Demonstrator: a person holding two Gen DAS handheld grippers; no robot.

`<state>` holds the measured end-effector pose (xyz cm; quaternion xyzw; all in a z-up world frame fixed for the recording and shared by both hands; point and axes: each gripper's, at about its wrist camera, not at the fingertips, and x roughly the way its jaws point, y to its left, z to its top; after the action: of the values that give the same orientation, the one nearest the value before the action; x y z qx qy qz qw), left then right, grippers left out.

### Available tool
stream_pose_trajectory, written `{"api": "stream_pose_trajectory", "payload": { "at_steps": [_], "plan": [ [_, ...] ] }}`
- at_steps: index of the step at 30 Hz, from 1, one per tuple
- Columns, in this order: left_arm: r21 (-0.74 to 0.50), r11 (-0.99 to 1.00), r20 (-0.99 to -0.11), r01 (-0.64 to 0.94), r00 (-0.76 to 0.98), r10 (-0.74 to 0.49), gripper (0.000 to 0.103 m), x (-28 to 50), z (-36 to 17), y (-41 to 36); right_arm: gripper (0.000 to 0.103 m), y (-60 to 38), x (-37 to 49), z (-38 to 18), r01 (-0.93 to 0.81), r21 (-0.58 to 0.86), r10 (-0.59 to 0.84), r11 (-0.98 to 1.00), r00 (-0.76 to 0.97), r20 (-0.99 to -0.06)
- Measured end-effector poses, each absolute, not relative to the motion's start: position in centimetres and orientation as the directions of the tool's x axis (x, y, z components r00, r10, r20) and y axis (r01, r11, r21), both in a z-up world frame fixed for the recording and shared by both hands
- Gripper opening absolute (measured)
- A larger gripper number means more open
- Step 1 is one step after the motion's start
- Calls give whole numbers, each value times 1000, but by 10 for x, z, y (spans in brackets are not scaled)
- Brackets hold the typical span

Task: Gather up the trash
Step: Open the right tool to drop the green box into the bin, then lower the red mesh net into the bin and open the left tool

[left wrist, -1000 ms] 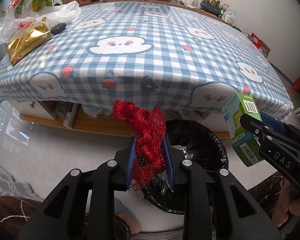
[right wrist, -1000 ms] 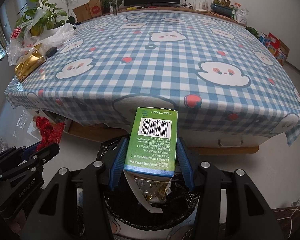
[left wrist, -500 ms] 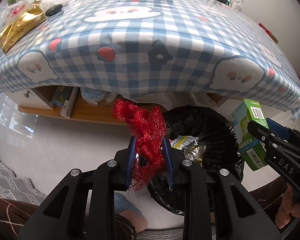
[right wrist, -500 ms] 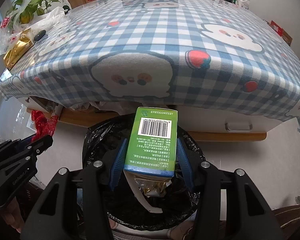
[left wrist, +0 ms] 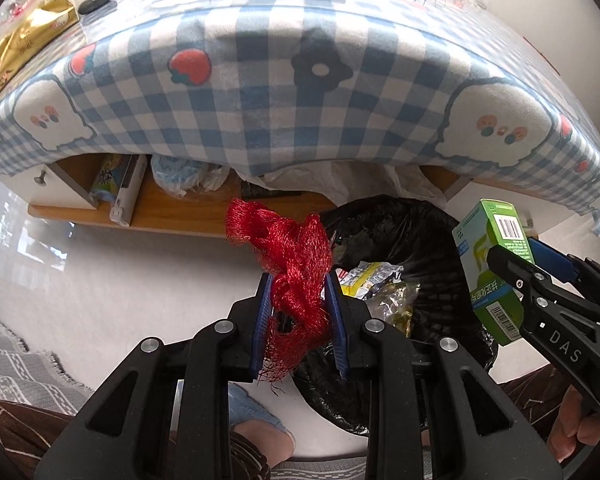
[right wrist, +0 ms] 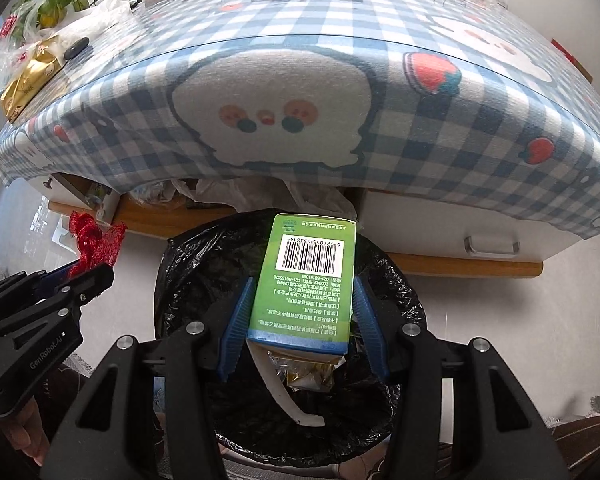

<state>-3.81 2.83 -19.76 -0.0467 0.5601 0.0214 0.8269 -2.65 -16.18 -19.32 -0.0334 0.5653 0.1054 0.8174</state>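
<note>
1. Where the left wrist view looks down its own fingers, the left gripper (left wrist: 299,280) is clamped nearly shut on a red mesh net (left wrist: 296,264), the blue pads pressing it from both sides.
2. That net is crumpled and stringy; its loose end flops toward 11 o'clock above the fingertips, and frayed threads hang below the pads.
3. At 3 o'clock in the same view, the right gripper (left wrist: 512,256) holds a green carton (left wrist: 485,264), tilted, with barcodes on its top and lower faces.
4. Seen from the right wrist, the right gripper (right wrist: 302,280) stands about half open, its blue pads squeezing the carton's two long sides.
5. The carton is a small green box with a blue band at its near end, a white barcode panel and rows of small print.
6. It hangs directly over the black-lined trash bin (right wrist: 188,264), which already contains crinkled wrappers (right wrist: 306,372) and a curved white strip (right wrist: 284,396).
7. Beyond the bin, at 12 o'clock, a table's blue checked tablecloth (right wrist: 440,152) droops over its edge.
</note>
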Motion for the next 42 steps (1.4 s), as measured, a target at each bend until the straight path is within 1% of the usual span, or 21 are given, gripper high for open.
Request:
{"api": "stream_pose_trajectory", "payload": {
  "at_steps": [2,5,7,9,12,14,22,26,29,33,42],
  "plan": [
    [-54,995,-928,-86,373,-18,26,-38,-198,28,49,-162,-27,-193,-211,68,139,975,342,-929],
    [-55,995,-927,-86,375,-19,26,-38,-199,27,64,-164,-28,-190,-204,69,140,977,357,-924],
    [-55,995,-927,-81,374,-20,27,-37,-200,25,68,-167,-28,-184,-196,62,133,979,374,-918],
    [-51,996,-929,-79,370,-18,27,-37,-202,22,80,-171,-30,-175,-191,42,118,981,405,-907],
    [-51,996,-927,-68,375,-22,27,-35,-201,16,88,-180,-30,-164,-180,21,98,983,436,-895],
    [-55,997,-924,-60,381,-28,27,-34,-200,11,91,-192,-29,-160,-161,24,94,987,441,-892],
    [-69,997,-926,-46,374,-47,27,-32,-201,-13,93,-242,-25,-167,-94,61,94,994,411,-907],
    [-71,997,-932,-31,359,-55,27,-26,-204,-30,93,-258,-25,-169,-49,7,28,999,431,-902],
    [-62,998,-933,-13,356,-54,27,-23,-207,-45,93,-268,-25,-168,-21,-3,6,1000,443,-896],
    [-53,999,-938,11,341,-54,27,-20,-213,-62,93,-273,-26,-172,-16,-86,-71,996,427,-902],
    [-22,998,-940,61,337,-41,29,-22,-223,-88,93,-287,-31,-170,-1,-59,-53,998,404,-913]
  ]
}}
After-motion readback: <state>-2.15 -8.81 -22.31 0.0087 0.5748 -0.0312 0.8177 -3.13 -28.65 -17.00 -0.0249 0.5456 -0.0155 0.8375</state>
